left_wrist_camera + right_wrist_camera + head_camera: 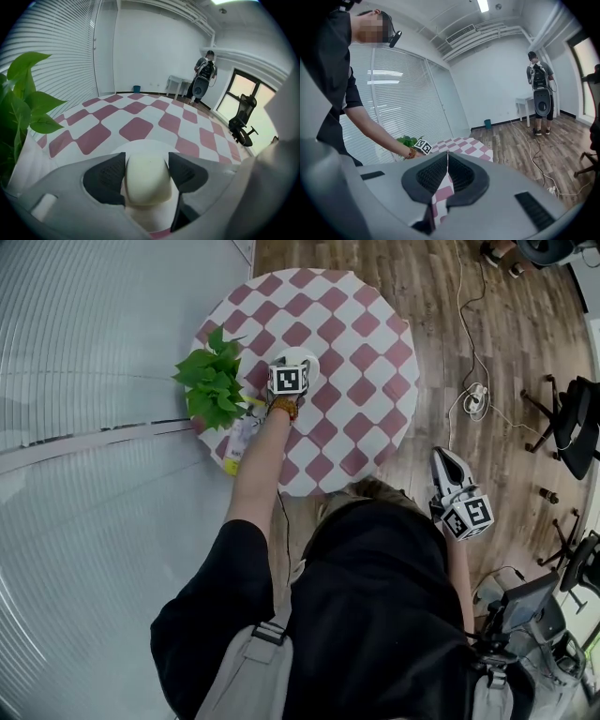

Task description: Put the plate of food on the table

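Now: food clamped over plate

Grips pale, rounded food piece (147, 183) between left gripper (146, 159) jaws, above white plate (145, 145) just right of plant (214, 385) on checkered table (361, 390). Holds right gripper (447, 161) pinched together, empty, well away from plant. Looks soft, light, squashable; with stiff, probably slippery plate, better taken by rim.

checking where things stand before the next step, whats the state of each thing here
left claw: shut on the bun
bun: pale, gripped between the claw's pads, over the plate
plate: lying on the table, beside the plant
right claw: shut, empty, held off to the side of the table
plant: upright at the table's edge
table: covered by a checked cloth
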`<move>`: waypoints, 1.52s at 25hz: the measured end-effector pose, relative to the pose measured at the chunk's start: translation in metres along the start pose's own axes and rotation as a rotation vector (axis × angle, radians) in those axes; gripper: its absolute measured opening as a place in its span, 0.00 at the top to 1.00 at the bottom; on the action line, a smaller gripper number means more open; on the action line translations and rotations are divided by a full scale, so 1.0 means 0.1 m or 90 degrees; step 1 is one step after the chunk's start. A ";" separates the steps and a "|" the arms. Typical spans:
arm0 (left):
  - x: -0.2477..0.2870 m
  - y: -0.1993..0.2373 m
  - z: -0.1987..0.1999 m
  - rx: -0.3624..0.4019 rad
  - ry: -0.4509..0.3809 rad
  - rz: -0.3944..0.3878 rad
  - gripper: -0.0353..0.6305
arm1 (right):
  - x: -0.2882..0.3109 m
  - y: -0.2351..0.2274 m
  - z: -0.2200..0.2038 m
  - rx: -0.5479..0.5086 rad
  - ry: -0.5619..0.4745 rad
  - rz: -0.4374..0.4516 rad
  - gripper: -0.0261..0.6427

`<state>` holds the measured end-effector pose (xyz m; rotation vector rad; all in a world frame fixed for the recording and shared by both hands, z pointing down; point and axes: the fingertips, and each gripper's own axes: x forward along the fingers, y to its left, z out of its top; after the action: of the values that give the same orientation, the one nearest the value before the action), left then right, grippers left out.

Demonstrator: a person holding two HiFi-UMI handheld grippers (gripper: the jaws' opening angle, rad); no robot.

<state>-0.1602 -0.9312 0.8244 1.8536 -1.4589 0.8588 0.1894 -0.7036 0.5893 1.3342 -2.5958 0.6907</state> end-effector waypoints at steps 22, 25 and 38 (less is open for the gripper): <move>0.00 0.04 -0.03 0.052 0.011 -0.003 0.48 | -0.03 0.11 -0.04 -0.017 0.008 0.030 0.94; -0.12 0.07 0.09 0.032 -0.021 -0.001 0.48 | -0.05 0.10 -0.04 -0.006 -0.001 0.029 0.94; -1.25 0.03 0.87 0.061 -0.197 0.000 0.48 | 0.02 0.39 0.13 -0.009 -0.047 0.074 0.94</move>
<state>-0.1755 -0.9292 0.6727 2.1311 -1.6252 0.6731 0.1583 -0.6918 0.5654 1.2356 -2.7496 0.6498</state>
